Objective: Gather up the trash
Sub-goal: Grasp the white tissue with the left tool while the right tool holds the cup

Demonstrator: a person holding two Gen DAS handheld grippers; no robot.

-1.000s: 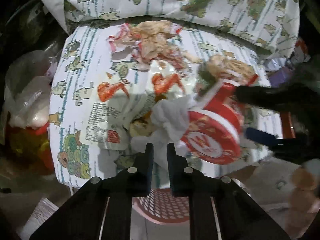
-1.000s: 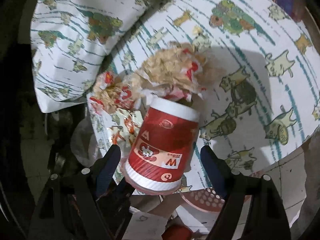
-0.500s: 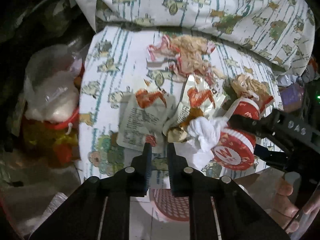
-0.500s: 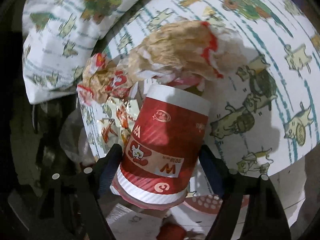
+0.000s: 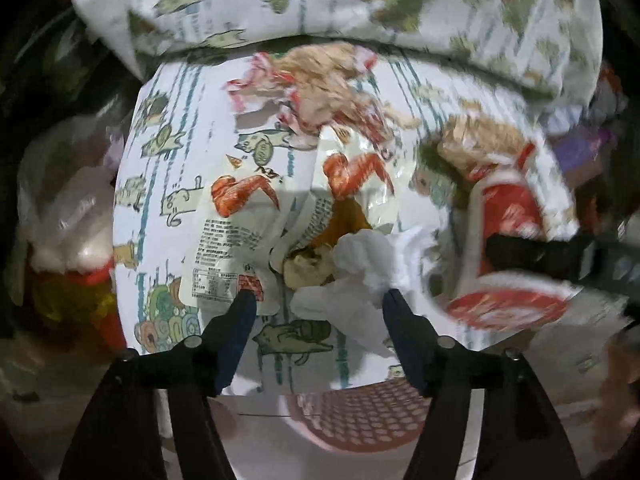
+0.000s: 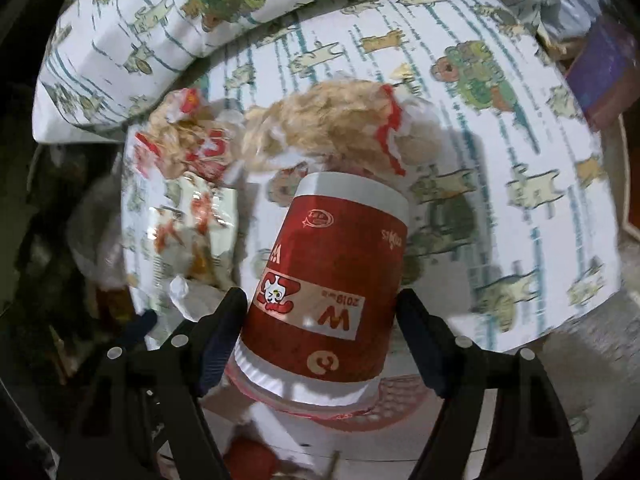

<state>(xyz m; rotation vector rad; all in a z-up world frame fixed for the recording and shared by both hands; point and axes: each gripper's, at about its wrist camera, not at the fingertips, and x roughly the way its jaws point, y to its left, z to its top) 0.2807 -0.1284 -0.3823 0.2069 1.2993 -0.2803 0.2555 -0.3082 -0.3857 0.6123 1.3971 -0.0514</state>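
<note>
- The trash lies on a bed sheet (image 5: 168, 200) printed with cartoon animals, with a pink perforated basket (image 5: 360, 416) just below the bed's near edge at 6 o'clock in the left wrist view.
- At 9 o'clock of that pile lies a flat chicken-wing snack wrapper (image 5: 232, 248); it is thin and slippery, so I would pinch it at an edge, not press down on its middle.
- The left gripper (image 5: 316, 300) is spread wide and holds nothing, its left tip over the wrapper's lower corner and its right tip beside a crumpled white tissue (image 5: 360, 276).
- To do this step well, I would centre the tissue between the fingers and drive them low to the sheet before squeezing, so that the soft wad is caught by its bulk and no bedding comes with it.
- At 12 o'clock, crumpled greasy paper wrappers (image 5: 324, 84) wait well beyond the tissue.
- At 3 o'clock the red paper cup (image 6: 328, 280) sits tilted between the right gripper (image 6: 320, 312) fingers, which touch both its sides in a light pinch.
- The cup wall is thin; I would squeeze gently and carry it level to the basket.
</note>
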